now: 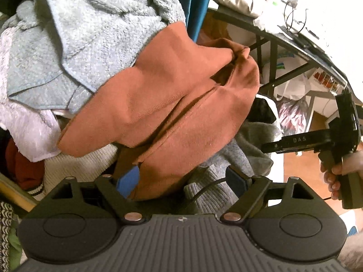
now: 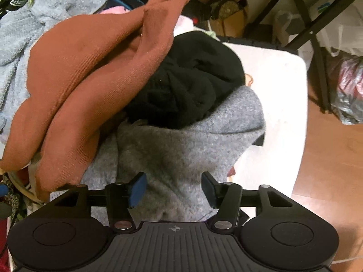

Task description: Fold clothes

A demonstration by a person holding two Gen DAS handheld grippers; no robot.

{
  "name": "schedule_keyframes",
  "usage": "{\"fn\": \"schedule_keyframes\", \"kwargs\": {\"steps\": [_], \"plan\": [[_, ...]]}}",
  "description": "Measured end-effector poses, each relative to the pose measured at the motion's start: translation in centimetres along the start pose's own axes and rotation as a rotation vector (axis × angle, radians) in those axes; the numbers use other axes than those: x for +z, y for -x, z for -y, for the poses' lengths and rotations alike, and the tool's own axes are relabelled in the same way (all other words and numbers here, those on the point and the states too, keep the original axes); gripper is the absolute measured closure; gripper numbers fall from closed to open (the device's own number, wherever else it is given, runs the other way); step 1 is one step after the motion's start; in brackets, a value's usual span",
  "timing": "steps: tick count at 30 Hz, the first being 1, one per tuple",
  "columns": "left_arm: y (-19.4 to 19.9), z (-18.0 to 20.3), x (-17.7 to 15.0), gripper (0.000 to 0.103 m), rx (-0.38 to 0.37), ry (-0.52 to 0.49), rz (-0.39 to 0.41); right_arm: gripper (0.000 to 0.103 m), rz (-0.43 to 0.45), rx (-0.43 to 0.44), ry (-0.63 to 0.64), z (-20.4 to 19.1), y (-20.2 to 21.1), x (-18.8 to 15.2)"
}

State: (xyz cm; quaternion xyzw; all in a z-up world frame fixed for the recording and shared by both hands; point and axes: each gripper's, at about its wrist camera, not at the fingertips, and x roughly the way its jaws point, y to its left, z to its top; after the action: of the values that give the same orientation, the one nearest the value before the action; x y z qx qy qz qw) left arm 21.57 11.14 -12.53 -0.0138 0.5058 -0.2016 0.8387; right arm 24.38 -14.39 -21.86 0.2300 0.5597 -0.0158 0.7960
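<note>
from the left wrist we saw our left tongs (image 1: 182, 180) spread wide, the rust-orange garment (image 1: 158, 104) draped between the pads without being pinched. from the right wrist our right tongs (image 2: 173, 189) stood half apart, empty, above a grey fleece (image 2: 181, 149), the orange garment up-left of them.

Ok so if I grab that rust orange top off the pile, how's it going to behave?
The rust orange top will probably go floppy: it already lies in soft folds. Its fine knit suggests it is light and not slippery. It overlaps the grey fleece, so that may drag along.
</note>
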Motion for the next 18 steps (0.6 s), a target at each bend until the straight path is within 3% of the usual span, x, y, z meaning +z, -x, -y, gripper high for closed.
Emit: {"fn": "schedule_keyframes", "kwargs": {"steps": [7,13,18], "plan": [[4.4,-2.6,-6.3,0.018,-0.007,0.123,0.03,0.041,0.039,-0.063,-0.012,-1.4,1.6,-2.8],[8.4,-6.8,-12.4,0.018,0.088,0.227,0.015,0.036,0.09,-0.067,-0.013,-3.1,3.7,-5.9],[10.0,-9.4,-15.3,0.018,0.185,0.252,0.017,0.027,0.089,-0.078,-0.016,-3.4,4.1,-8.5]]}}
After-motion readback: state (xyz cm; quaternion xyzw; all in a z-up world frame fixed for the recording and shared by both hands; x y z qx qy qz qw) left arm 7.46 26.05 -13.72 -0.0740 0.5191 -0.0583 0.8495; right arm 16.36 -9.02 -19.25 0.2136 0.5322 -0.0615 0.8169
